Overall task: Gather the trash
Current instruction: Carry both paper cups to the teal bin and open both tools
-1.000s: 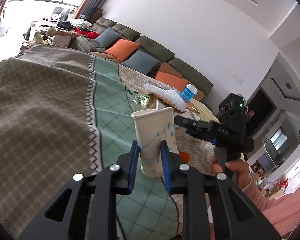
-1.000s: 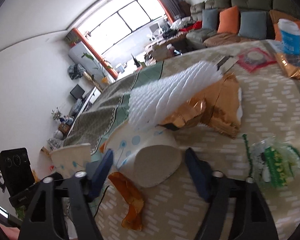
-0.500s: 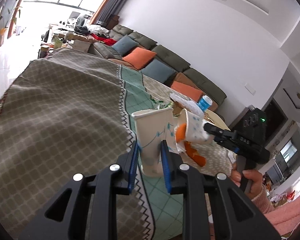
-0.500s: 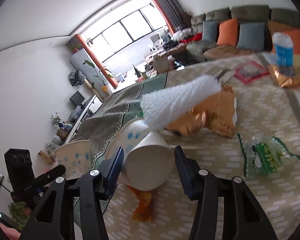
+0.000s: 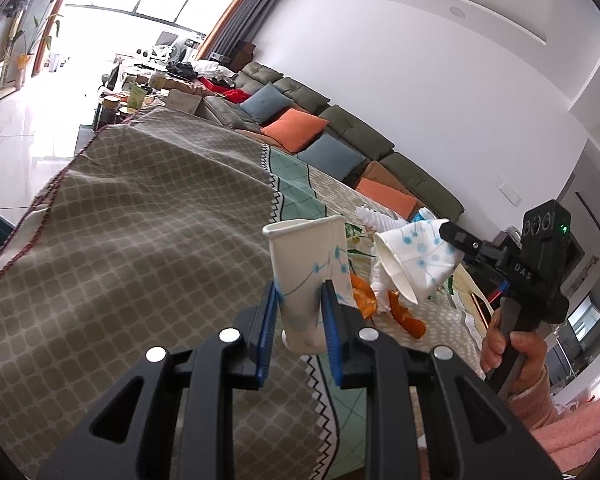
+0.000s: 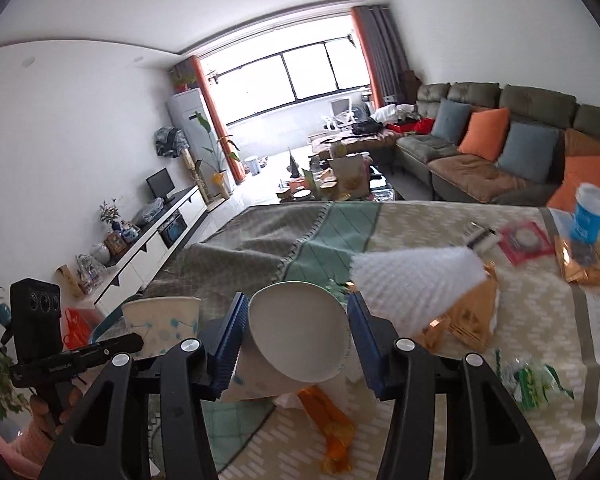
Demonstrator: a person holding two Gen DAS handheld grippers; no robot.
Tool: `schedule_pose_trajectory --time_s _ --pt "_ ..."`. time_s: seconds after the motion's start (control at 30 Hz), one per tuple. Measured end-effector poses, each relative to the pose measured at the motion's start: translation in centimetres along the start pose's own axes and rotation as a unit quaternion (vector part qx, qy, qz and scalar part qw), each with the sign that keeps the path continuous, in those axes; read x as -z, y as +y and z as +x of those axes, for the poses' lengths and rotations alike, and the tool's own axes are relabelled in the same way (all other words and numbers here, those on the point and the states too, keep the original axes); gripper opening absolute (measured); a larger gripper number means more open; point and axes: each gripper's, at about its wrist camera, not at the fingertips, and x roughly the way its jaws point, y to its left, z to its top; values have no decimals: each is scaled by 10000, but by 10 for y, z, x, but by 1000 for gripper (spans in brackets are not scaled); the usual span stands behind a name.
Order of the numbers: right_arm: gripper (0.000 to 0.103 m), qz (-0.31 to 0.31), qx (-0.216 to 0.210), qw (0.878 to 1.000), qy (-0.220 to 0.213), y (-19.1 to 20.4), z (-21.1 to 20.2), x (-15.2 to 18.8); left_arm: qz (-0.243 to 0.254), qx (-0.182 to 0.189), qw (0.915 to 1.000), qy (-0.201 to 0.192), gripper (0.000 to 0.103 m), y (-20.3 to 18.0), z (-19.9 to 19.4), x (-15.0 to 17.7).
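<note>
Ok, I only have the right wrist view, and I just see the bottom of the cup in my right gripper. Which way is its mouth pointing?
Observer: The crumpled cup lies sideways in the right gripper, its mouth squashed to a point and facing the upright cup.
Operator: Are the two cups touching?
Observer: No, the left wrist view shows a gap between them.
Operator: And how is the left gripper holding its cup?
Observer: The left gripper clamps it low, near the base, with the open mouth upward.
</note>
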Motion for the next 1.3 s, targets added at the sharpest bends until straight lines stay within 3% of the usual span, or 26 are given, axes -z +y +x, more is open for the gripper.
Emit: schedule_pose_trajectory --time_s 0.33,0.73,1.0,1.3 --pt "51 -115 -536 9985 -12 30 17 -14 -93 -233 9994 -223 23 14 -27 -1" --pt "51 -155 -1415 9893 309 82 65 -18 -228 -882 9943 -559 23 35 -76 -3" --pt "51 -342 -1888 9802 482 124 92 -23 -439 -1382 9858 -850 23 56 -118 0" --pt "51 -544 -2297 9693 690 174 121 -22 -747 -2047 9699 -1088 23 90 -159 0"
